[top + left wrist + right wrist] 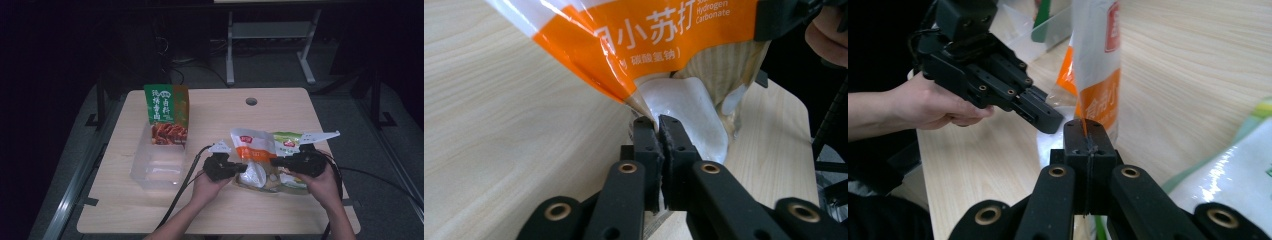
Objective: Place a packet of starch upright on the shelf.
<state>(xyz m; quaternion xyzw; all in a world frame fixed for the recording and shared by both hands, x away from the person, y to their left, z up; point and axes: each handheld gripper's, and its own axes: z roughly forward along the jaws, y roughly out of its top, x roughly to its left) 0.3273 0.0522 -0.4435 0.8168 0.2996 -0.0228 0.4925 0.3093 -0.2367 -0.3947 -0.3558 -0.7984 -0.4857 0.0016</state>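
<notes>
Between my two grippers, high view: the orange-and-white baking soda bag (252, 150) hangs lifted off the table (280, 107), my left gripper (239, 168) at its left edge, my right gripper (277, 162) at its right edge.
Beyond the left gripper, high view: a clear plastic bin (157, 162) with a green sauce packet (166, 114) standing in it.
Behind the right gripper, high view: a green-and-white bag (292, 142) lying on the table.
Left gripper view: jaws closed on the bag's lower corner (649, 107); orange panel directly above them.
Right gripper view: jaws pressed together on the bag's thin edge (1087, 127); left gripper (1050, 122) just beside, up-left.
</notes>
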